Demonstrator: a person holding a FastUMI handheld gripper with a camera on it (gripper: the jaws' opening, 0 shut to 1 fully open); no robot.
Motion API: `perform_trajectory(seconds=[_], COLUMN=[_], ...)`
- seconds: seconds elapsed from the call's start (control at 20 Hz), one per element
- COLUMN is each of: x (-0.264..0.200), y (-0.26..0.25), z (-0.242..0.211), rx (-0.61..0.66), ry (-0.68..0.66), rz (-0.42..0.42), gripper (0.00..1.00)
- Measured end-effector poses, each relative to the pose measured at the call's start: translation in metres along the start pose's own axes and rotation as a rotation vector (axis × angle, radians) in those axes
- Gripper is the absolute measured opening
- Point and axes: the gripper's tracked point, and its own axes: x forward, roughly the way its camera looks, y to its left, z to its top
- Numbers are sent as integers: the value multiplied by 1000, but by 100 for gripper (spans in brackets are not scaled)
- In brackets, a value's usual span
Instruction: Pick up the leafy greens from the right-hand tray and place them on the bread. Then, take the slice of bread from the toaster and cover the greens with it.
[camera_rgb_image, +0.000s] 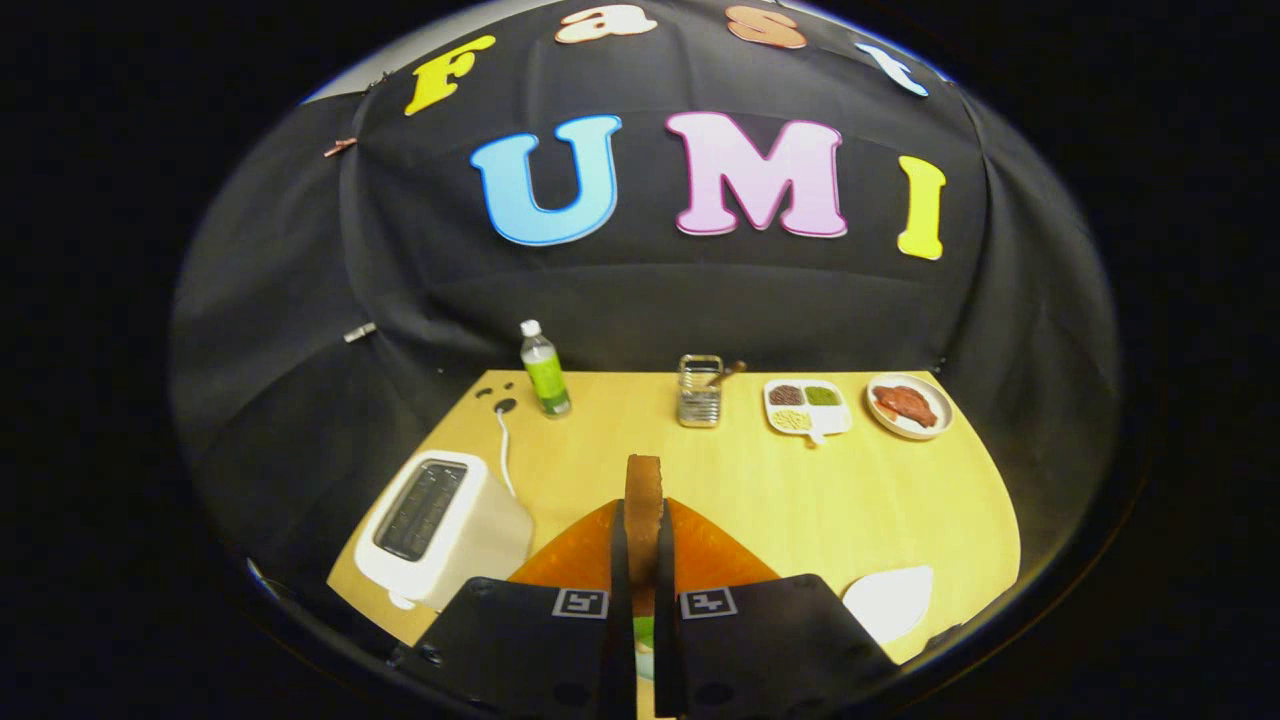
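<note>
Between the jaws of the black gripper (643, 560), clamped upright, stands the brown toasted bread slice (643, 500), above the orange tray (700, 550), the white toaster (440, 525) near left on the bench (860, 500).

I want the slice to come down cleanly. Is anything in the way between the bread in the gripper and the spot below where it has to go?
Nothing visible does. The gripper is shut on the bread slice, held upright above the orange mat. A bit of green shows low between the fingers. The toaster stands off to the side.
</note>
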Motion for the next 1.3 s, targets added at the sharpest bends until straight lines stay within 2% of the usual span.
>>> perform_trajectory(seconds=[0.15,0.35,0.6,0.75,0.95,1.3], x=[5,14,31,44,59,80], y=[-21,-8,7,-9,-54,-78], z=[-38,-81,-106,-122,-150,-184], rx=[20,65,175,204,124,-10], ry=[58,120,148,164,201,241], rz=[-10,61,111,88,-5,-46], gripper=[11,11,11,11,11,14])
